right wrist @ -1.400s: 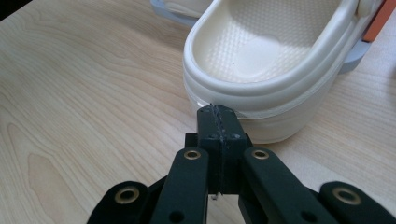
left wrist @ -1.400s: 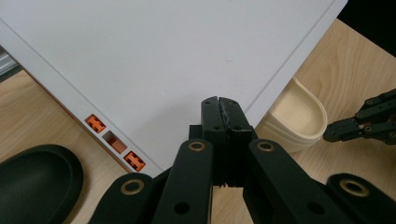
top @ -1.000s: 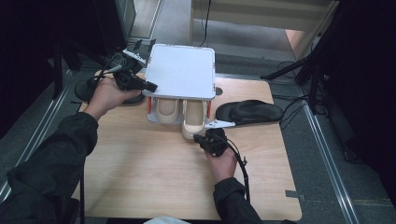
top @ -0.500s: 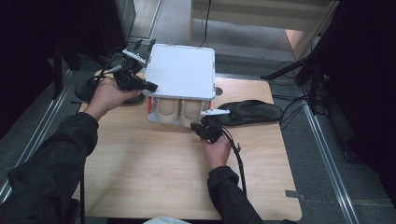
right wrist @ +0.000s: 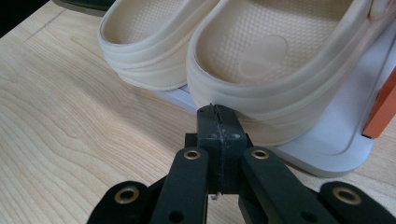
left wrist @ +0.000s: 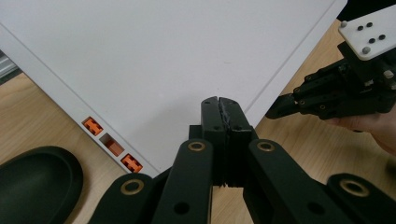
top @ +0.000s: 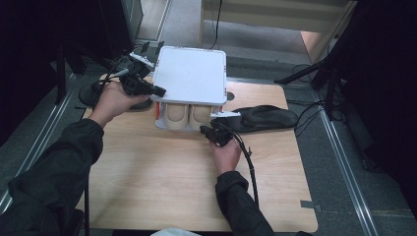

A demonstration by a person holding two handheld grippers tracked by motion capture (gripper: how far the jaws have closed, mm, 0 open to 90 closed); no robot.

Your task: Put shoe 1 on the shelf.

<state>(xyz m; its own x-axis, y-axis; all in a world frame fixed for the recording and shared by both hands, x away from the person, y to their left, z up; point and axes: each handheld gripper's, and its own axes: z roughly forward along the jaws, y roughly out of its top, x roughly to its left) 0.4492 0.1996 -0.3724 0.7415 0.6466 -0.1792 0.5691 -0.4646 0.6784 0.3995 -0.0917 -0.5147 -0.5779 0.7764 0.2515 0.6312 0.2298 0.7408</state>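
Fingers of the right gripper [right wrist: 218,122] are pressed flat together with nothing between them, their tips at the rim of the nearer cream foam clog [right wrist: 285,70]; whether they touch it I cannot tell. Fingers of the left gripper [left wrist: 222,114] are likewise closed tight and empty, lying over the corner of the flat white plastic lid [left wrist: 154,60].

In the high view the right hand [top: 227,155] reaches forward from the bottom edge, sleeve dark, its gripper [top: 210,132] level and pointing at the clogs. The left hand [top: 112,100] comes in from the left with its gripper [top: 160,92] at the lid's [top: 191,73] near-left corner.

Both clogs [top: 186,115] are smooth, rounded, with a stippled footbed, and sit side by side on a white tray [right wrist: 327,149] under the lid, on the pale wood-grain counter [top: 162,182]. Orange clips [left wrist: 112,145] show along the lid's edge. A black matte shoe insole [top: 263,118] lies just right of the tray.
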